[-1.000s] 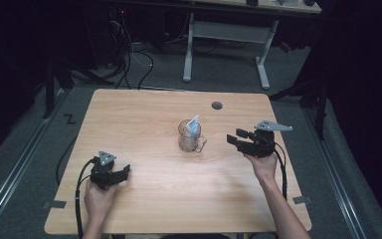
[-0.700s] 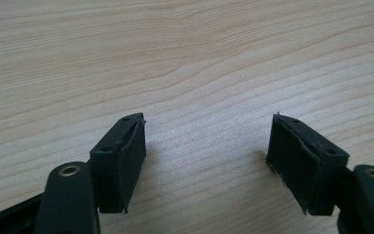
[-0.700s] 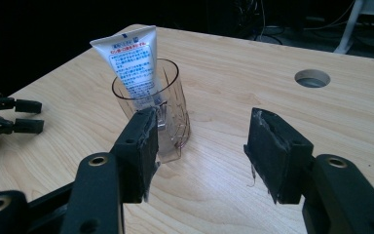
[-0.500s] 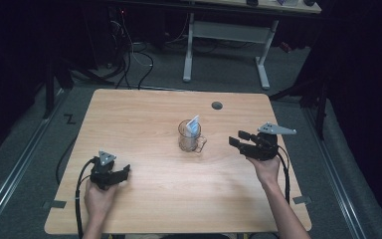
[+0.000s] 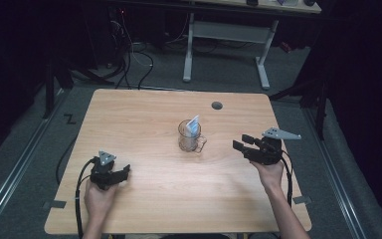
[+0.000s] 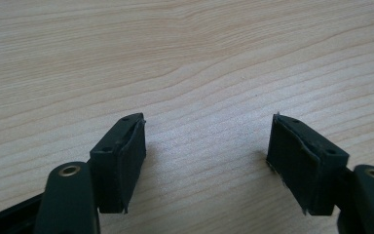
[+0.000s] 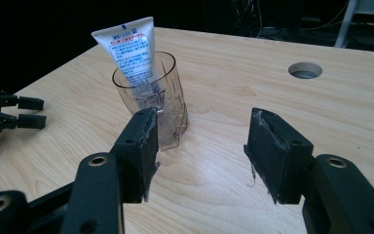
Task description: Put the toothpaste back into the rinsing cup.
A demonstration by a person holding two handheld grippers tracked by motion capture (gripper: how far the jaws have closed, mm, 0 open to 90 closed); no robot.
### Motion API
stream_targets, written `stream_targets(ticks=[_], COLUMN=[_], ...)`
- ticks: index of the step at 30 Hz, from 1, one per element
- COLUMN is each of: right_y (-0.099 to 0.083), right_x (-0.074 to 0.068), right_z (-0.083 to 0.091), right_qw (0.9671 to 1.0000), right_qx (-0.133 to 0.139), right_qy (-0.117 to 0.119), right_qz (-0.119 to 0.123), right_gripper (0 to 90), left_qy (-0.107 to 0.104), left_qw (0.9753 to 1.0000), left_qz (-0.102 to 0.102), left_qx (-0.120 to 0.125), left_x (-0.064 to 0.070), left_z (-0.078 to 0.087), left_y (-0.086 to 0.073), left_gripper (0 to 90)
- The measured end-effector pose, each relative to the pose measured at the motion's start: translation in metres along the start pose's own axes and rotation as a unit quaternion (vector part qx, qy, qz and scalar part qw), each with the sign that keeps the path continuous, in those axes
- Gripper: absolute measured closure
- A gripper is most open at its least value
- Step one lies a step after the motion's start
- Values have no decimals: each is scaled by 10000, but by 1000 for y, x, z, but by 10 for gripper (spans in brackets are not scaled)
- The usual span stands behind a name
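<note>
Since the earlier frames the right gripper has drawn back from the clear glass mug toward the person's side of the wooden table and sits lower in the high view; it now stands apart from the mug, to its right, jaws pointing at it. The left gripper has not moved from its spot near the front left of the table, and the mug and the tube inside it are where they were.

The mug stands upright near the middle of the table, a white tube leaning in it with its flat crimped end up, above the rim. In the right gripper view the tube carries blue and red print in small characters, too fine to read.

Both grippers are spread wide with nothing between their jaws; the left gripper looks down on bare wood grain. A round cable hole lies beyond the mug
</note>
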State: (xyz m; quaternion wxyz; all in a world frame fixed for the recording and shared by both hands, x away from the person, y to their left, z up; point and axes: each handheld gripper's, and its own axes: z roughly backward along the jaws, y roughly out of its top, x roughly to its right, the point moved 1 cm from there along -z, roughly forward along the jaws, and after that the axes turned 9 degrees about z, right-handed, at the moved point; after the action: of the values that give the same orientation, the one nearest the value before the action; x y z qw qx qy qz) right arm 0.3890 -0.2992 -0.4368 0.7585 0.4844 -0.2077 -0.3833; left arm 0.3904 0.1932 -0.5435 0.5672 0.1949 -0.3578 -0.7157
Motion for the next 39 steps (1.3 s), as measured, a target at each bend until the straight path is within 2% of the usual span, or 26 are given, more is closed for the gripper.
stream_targets(ticks=[15, 23, 31, 39], right_y=[-11, -20, -25, -34], right_x=[1, 1, -1, -1], right_z=[6, 7, 5, 3], right_qw=[10000, 9998, 9998, 9996], right_qx=[-4, -35, -98, -174], right_qy=[-31, -40, -86, -128], right_qz=[-83, -170, -121, -174], right_gripper=[449, 448, 448, 447], left_qy=[-2, -4, -6, -7], left_qw=[10000, 10000, 10000, 10000], left_qz=[0, -1, -4, -4], left_qx=[-1, -2, -4, -4], left_x=[0, 0, 0, 0], left_z=[0, 0, 0, 0], left_y=[0, 0, 0, 0], left_gripper=[302, 300, 299, 298])
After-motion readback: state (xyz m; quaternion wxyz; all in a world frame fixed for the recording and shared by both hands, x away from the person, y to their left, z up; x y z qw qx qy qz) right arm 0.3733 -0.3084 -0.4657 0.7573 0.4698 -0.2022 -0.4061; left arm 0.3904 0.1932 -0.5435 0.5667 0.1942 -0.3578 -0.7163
